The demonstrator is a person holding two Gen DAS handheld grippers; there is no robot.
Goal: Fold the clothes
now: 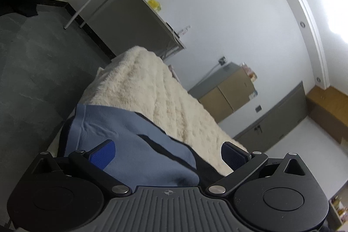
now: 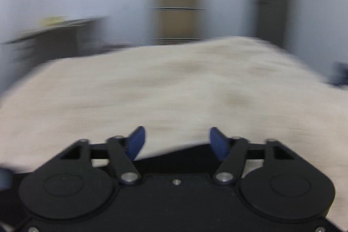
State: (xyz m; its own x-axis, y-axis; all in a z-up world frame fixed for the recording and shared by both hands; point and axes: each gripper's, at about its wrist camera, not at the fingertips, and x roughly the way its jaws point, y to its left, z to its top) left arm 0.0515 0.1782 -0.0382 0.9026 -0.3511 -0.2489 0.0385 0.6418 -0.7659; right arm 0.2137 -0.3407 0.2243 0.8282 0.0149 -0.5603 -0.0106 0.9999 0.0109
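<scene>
The left tool (image 1: pixel 168 156) is held with its blue pads spread wide, nothing pinched; a blue garment (image 1: pixel 130 136) with dark trim is seen between and beyond them, lying on a cream fluffy blanket (image 1: pixel 165 99). The right tool (image 2: pixel 177 142) is likewise spread and empty above the blurred blanket (image 2: pixel 174 84). A brown cabinet (image 2: pixel 176 3) is seen against the far wall.

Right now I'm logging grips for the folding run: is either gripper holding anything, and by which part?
Nothing is held. The left gripper stands open over the blue garment; the right gripper is open above the cream blanket.
</scene>
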